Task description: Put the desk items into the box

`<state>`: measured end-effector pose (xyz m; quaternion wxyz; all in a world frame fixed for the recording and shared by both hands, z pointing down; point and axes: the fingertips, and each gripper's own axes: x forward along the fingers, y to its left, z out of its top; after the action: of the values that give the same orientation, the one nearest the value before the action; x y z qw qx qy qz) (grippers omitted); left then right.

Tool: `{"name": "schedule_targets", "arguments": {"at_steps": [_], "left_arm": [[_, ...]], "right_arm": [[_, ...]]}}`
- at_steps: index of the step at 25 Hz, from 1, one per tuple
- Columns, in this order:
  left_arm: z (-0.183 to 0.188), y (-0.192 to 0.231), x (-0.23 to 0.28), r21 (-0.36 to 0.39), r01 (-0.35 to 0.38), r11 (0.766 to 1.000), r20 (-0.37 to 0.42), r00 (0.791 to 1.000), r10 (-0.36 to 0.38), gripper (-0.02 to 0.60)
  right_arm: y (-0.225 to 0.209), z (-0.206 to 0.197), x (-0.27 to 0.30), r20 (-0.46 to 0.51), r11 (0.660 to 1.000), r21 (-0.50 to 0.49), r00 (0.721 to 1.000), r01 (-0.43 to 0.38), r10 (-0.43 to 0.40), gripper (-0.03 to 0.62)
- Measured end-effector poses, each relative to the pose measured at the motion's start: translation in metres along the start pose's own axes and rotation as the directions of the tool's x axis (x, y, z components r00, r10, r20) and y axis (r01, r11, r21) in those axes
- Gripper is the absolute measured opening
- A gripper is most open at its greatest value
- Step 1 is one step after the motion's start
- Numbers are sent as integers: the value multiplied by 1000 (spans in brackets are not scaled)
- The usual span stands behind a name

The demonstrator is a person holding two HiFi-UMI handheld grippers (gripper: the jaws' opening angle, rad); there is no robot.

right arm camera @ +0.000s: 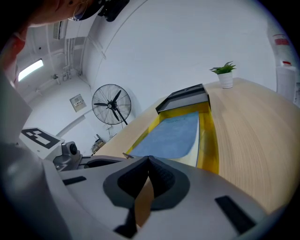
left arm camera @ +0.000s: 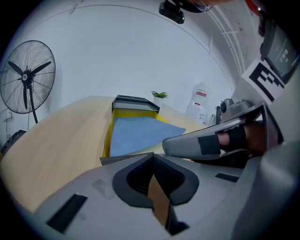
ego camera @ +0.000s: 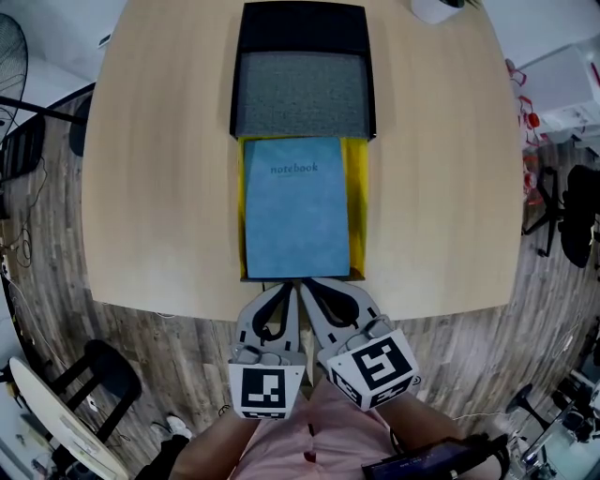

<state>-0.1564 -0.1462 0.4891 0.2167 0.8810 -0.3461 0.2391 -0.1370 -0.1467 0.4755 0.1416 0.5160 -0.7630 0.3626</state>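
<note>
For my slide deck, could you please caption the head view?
Blue notebook in yellow box on table; left gripper and right gripper shut at near edge.

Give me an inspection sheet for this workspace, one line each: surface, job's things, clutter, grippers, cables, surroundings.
Surface: light wooden table, rounded edge.
Job's things: blue notebook lies flat inside the yellow box; a black tray with grey lining sits against the box's far end.
Clutter: small potted plant and white bottle near the far edge.
Grippers: left gripper and right gripper both shut, empty, side by side at the near edge.
Cables: nothing seen on the table; thin leads on the floor.
Surroundings: standing fan, office chairs, plank floor.
</note>
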Motion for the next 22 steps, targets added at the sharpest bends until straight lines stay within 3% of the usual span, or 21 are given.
{"name": "schedule_targets", "arguments": {"at_steps": [9,14,18,22], "left_arm": [[8,2,-7,13,-11,1000,32,999,11,11],[37,8,-23,7,-52,999,120,992,50,11],[82,20,-47,15,-102,995,222,970,96,11],[137,27,-81,27,-152,988,342,930,134,11]], "right_arm": [[-6,18,1,31,999,-28,999,15,-14,2],[5,43,-13,95,996,-81,995,24,-16,2],[17,83,-32,193,988,-146,981,47,-18,2],[42,129,-57,308,971,-230,951,69,6,2]]}}
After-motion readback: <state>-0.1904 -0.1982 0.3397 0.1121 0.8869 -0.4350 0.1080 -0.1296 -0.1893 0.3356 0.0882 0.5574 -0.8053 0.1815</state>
